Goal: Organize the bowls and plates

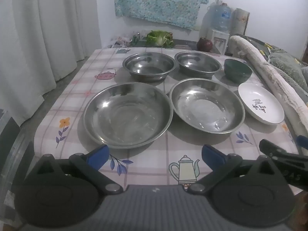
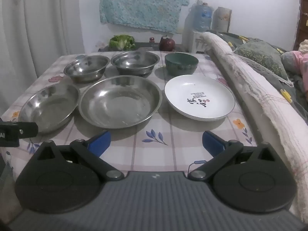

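Over the near edge of the desk (image 1: pixel 154 154), the left tool (image 1: pixel 154 156) hangs released, its blue pads (image 1: pixel 98 156) spread wide with only cloth between them. Just beyond it sits a big steel plate (image 1: pixel 128 114), and beside that a second steel plate (image 1: pixel 207 105). Behind these stand two steel bowls, left bowl (image 1: pixel 149 66) and right bowl (image 1: pixel 197 62), each apart from the plates. A green bowl (image 1: pixel 237 70) sits further right, and a white plate (image 1: pixel 260 105) with dark lettering lies in front of it, near a rolled cream cloth (image 1: pixel 269 80).

The right tool (image 2: pixel 156 143) is likewise released and empty, hovering over the desk in front of the white plate and the second steel plate. A checked tablecloth with teapots and flowers covers the desk. Lettuce (image 1: pixel 159 38) and a water jug (image 1: pixel 221 17) stand at the far wall.
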`<control>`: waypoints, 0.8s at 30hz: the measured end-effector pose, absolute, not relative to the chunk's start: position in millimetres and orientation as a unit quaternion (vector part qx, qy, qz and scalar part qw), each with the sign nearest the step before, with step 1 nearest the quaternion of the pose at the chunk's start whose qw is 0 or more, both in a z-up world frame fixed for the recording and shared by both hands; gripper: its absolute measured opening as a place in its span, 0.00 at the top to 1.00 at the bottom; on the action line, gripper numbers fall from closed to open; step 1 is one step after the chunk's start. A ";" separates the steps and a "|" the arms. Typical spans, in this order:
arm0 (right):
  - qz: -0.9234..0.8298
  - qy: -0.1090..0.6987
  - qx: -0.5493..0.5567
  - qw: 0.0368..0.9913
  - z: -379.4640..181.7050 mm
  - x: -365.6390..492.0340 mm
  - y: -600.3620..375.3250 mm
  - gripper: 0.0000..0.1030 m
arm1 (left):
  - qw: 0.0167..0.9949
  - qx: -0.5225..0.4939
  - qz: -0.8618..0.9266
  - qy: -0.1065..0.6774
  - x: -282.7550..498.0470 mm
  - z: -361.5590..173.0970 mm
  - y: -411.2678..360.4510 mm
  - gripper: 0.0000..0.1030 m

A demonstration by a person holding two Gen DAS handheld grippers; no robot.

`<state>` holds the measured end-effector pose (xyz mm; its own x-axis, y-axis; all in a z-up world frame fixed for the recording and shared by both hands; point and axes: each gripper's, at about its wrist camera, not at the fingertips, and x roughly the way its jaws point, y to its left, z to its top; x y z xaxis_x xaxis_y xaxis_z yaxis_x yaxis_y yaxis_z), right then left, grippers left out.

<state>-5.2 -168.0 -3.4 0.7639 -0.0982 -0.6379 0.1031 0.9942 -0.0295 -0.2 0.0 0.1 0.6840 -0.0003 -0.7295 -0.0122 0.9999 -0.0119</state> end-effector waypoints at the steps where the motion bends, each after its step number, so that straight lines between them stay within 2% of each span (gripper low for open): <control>1: -0.052 0.321 0.013 0.945 -3.2 -6.7 -168.9 0.01 | 0.918 -0.008 0.003 0.397 -0.6 0.1 0.2 0.00; 24: -0.048 0.331 0.022 0.942 2.0 -3.7 -173.2 0.01 | 0.912 -0.001 -0.010 0.411 -0.9 -3.2 -9.0 0.00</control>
